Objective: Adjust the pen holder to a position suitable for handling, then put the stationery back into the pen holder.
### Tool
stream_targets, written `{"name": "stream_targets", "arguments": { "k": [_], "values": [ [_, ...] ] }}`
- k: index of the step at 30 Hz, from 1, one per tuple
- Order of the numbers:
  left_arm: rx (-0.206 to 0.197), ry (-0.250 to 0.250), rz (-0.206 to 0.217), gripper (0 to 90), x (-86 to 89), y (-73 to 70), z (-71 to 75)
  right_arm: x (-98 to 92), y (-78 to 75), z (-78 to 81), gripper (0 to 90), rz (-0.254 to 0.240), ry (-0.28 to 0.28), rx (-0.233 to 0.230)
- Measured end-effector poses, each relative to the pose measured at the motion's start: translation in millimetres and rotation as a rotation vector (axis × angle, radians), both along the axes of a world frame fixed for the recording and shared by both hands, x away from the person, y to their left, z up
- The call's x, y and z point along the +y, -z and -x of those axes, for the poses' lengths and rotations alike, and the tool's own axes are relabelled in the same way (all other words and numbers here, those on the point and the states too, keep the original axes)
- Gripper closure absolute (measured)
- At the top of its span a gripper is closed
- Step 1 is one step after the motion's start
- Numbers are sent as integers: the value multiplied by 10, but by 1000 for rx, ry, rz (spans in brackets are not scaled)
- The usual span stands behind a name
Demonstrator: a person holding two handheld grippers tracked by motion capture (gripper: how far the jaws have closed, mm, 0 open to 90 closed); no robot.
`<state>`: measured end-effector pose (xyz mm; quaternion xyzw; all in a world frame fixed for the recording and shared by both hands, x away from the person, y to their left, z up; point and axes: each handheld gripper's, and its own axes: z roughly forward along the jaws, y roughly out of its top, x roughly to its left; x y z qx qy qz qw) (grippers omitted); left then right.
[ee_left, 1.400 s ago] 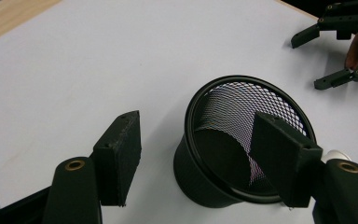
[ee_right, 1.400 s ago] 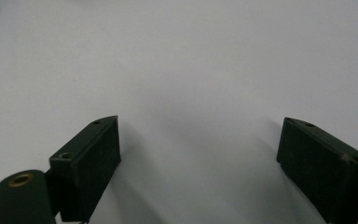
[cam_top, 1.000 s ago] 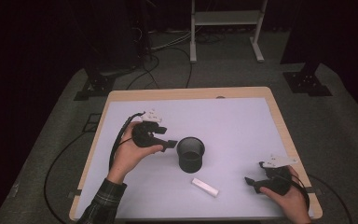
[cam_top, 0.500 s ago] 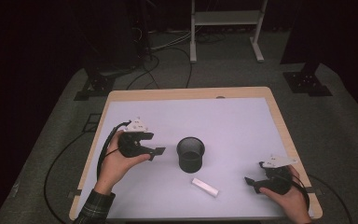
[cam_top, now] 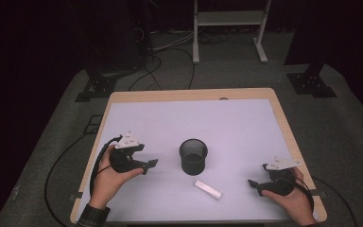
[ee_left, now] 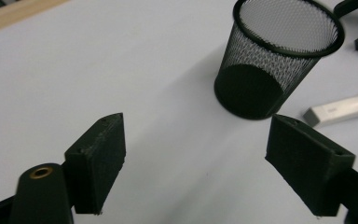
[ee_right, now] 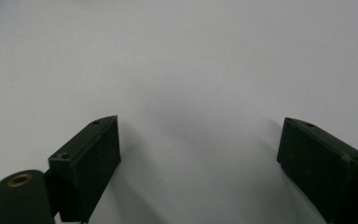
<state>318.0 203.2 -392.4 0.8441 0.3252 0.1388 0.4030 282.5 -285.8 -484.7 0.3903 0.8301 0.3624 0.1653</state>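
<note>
Two open grippers are flanking the work: I am holding the left gripper (cam_top: 152,163) wide and empty, its jaws having just been opening, short of the black mesh cup (cam_top: 193,156) standing upright mid-table (cam_top: 137,113). Just right of the cup's front, the white eraser-like bar (cam_top: 208,189) is lying flat and untouched. Farther right, my right gripper (cam_top: 252,183) is resting wide and empty. I judge the pick-up isn't begun; next calls for closing on the bar and dropping it in the cup

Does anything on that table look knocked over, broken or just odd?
Nothing stands out. The black mesh cup stands upright and looks empty, the white stick lies flat beside it without touching, and the left gripper and right gripper are open, holding nothing.
</note>
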Motion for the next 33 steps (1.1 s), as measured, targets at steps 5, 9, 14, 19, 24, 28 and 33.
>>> {"name": "stream_targets", "arguments": {
  "k": [5,9,14,19,24,28,33],
  "values": [
    [22,-18,-25,173,92,185,78,-1,1,0,118,-1,-1,0],
    [33,-27,-37,153,124,300,110,-1,0,0,119,-1,0,0],
    [51,-32,-82,101,128,462,157,-2,0,0,119,-1,-1,0],
    [51,-38,-110,89,138,588,212,-2,0,0,118,-1,-1,0],
    [44,-56,-146,89,151,723,270,-2,-1,0,119,-1,0,1],
    [47,-58,-140,88,152,809,301,-2,-2,-1,122,-2,1,2],
    [35,-64,-117,44,183,846,298,9,-18,-1,149,-7,28,11]
  ]
}}
